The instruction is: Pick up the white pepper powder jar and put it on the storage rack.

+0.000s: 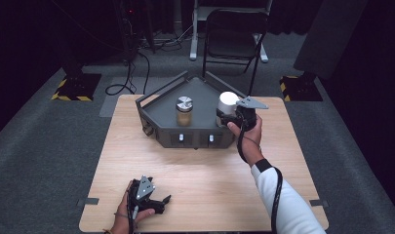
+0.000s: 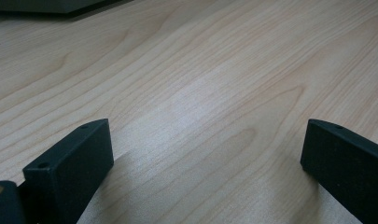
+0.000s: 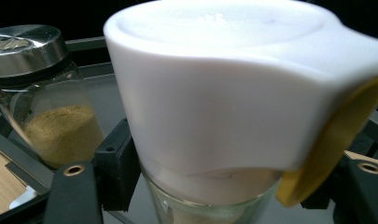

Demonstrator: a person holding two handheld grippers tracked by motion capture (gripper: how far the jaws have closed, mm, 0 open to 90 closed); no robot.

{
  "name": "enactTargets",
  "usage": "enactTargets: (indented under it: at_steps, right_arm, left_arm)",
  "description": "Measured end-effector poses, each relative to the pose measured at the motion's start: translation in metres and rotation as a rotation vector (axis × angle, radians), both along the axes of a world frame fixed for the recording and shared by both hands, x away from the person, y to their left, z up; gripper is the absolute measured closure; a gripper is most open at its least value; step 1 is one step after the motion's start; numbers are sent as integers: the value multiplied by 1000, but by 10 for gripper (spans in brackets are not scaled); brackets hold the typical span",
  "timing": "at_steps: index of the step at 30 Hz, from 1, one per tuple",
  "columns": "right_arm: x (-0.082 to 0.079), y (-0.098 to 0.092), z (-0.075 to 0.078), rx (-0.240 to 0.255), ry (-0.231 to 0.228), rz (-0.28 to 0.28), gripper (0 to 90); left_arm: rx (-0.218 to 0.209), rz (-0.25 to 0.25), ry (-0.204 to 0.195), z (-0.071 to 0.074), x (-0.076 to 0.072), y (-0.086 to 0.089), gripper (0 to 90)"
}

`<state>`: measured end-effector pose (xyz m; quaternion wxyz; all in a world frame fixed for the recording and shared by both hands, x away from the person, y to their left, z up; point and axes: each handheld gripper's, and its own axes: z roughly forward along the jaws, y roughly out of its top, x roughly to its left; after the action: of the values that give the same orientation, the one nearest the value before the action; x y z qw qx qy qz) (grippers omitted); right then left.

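Seen from the high view: a pale wooden table (image 1: 205, 185) carrying a dark grey five-sided tray (image 1: 158, 124) at its far middle. Inside the tray, a glass spice jar (image 1: 184, 111) with a silver lid, standing upright left of centre. At the tray's right corner, a white-capped jar (image 1: 227, 103), upright, clasped by the right gripper (image 1: 223, 116), with the right hand (image 1: 248, 127) just outside the tray's right wall. Well apart from the tray, at the table's near left edge, the left gripper (image 1: 163, 202) resting low in the left hand (image 1: 131, 214). From the left gripper view: jaws spread wide, nothing between them, bare wood grain ahead and a sliver of the tray's base at top left. From the right gripper view: jaws clenched on the glass body of the white-capped jar (image 3: 224, 102), a yellow flip tab on its cap at right; behind it on the left, inside the tray, the spice jar (image 3: 46, 98) holding tan powder.
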<state>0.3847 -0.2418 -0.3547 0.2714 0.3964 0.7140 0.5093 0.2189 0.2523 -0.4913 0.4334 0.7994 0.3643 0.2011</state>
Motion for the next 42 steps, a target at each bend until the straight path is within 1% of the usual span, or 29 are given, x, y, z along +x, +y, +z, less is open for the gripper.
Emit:
enactTargets:
  at_steps: [3, 5, 10, 12, 14, 15, 17, 20, 23, 26, 33, 36, 38, 41, 42]
  right_arm:
    - [-2, 2, -2, -5, -11, -1, 296]
    - [-2, 1, -5, 6, -14, -2, 294]
    - [-3, 1, -6, 12, -17, -4, 284]
    - [-2, 0, -7, 18, -19, 6, 232]
    - [-1, 0, -6, 8, -13, 10, 213]
    - [0, -1, -6, 2, -12, 13, 188]
    - [0, -3, -7, 10, -20, 17, 134]
    - [-2, -3, -6, -6, -32, 16, 79]
    - [-2, -7, -3, -11, -37, 26, 60]
    - [-4, -12, 0, 0, -48, 36, 48]
    - [-13, -20, 11, -4, -65, 47, 40]
    - [-17, -25, 19, -8, -66, 53, 40]
    - [-18, -29, 25, -12, -50, 61, 40]
    - [-25, -34, 31, -13, -53, 57, 40]
    - [-27, -37, 32, -6, -55, 60, 40]
  left_arm:
    - [0, 0, 0, 0, 0, 0, 22]
    - [0, 0, 0, 0, 0, 0, 22]
    - [0, 0, 0, 0, 0, 0, 23]
    - [0, 0, 0, 0, 0, 0, 22]
    - [-1, 0, 0, 0, 0, 0, 22]
    - [-1, 0, 1, 0, 0, 0, 23]
    - [-1, 0, 0, 0, 0, 0, 23]
    - [-1, 0, 1, 0, 0, 0, 23]
    - [0, 0, 0, 0, 0, 0, 23]
    - [0, 0, 0, 0, 0, 0, 23]
    - [-1, 0, 1, 0, 0, 0, 23]
    - [-1, 0, 1, 0, 0, 0, 23]
    - [-1, 0, 1, 0, 0, 0, 23]
    - [0, 0, 1, 0, 0, 0, 23]
    - [0, 0, 1, 0, 0, 0, 23]
